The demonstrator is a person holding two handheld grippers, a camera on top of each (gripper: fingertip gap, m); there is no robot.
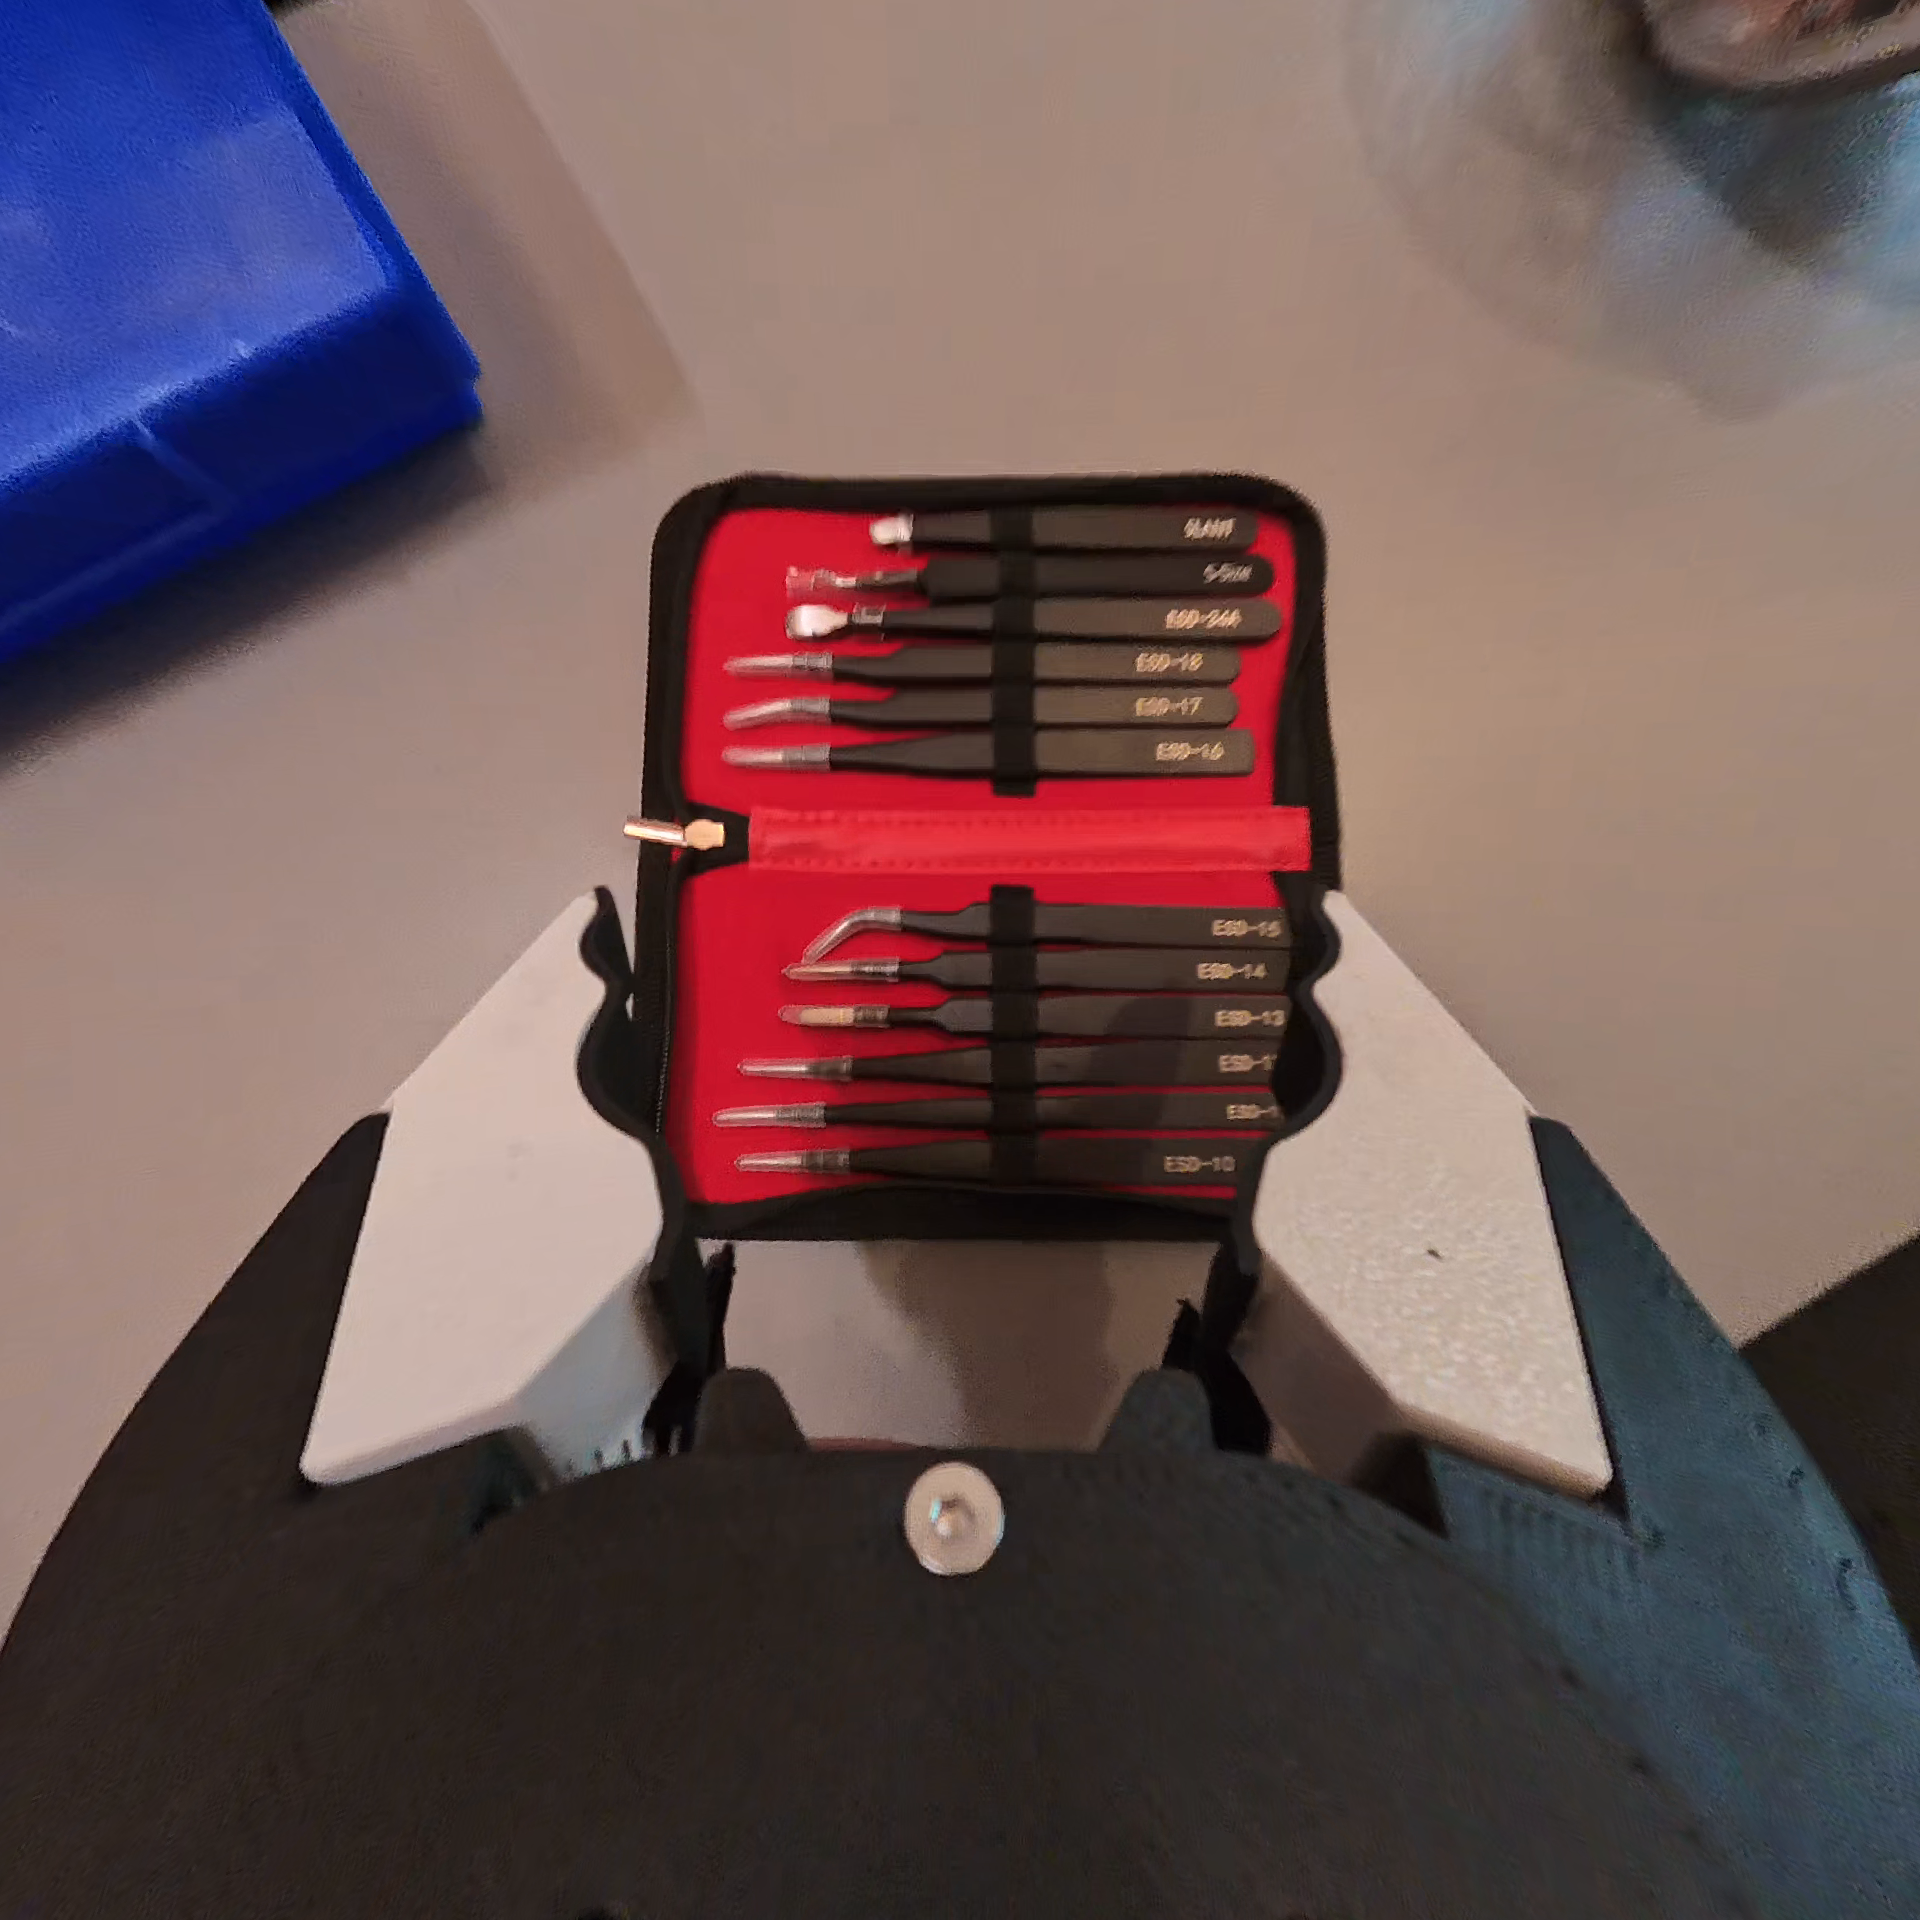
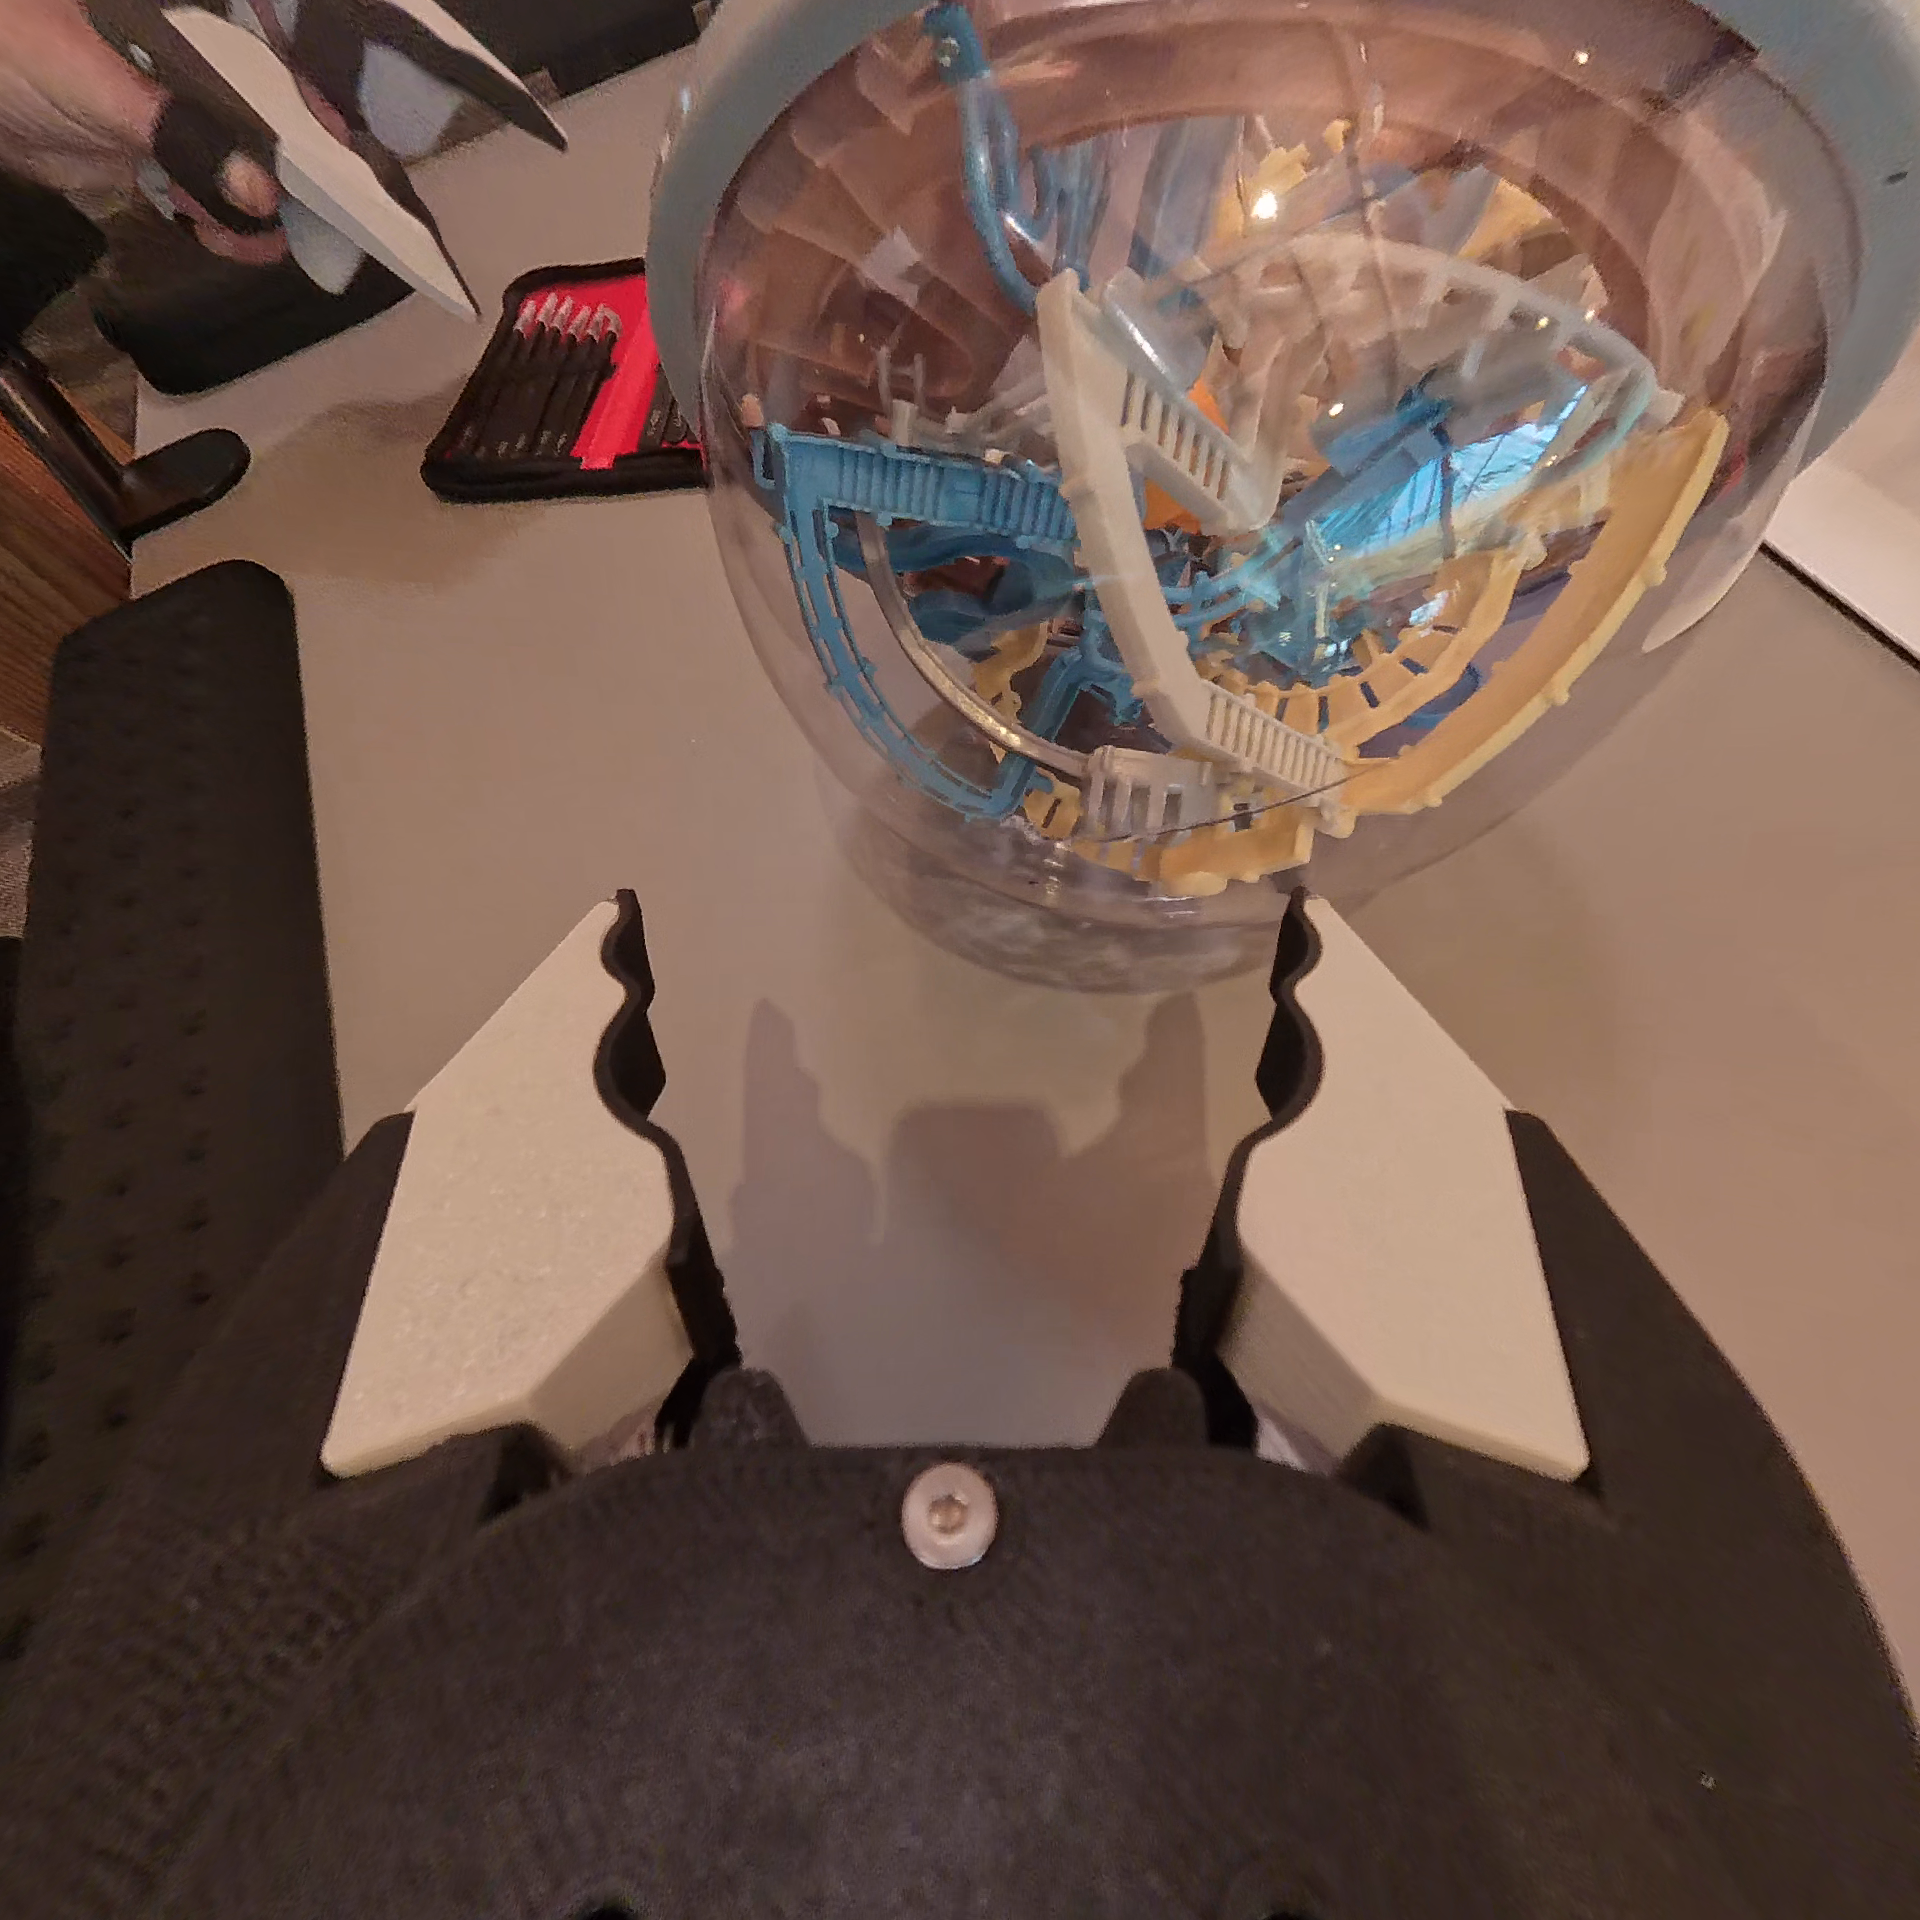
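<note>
An open black zip case (image 1: 987, 842) with a red lining lies flat on the grey table (image 1: 1039, 260). Two rows of black tweezers (image 1: 1039, 665) are strapped inside it. My left gripper (image 1: 966, 904) is open and hovers over the near half of the case, one finger on each side, holding nothing. My right gripper (image 2: 958, 914) is open and empty, just short of a clear maze ball (image 2: 1226, 457) with blue, white and yellow tracks inside, which stands on a clear base (image 2: 1039, 914). The right wrist view also shows the case (image 2: 561, 416) and my left gripper (image 2: 514, 223) above it.
A blue plastic bin (image 1: 177, 312) sits at the far left of the case. The maze ball shows blurred at the top right (image 1: 1714, 156). A black perforated chair arm (image 2: 166, 883) lies along the table's left edge. A white flat object (image 2: 1860, 540) lies at the right.
</note>
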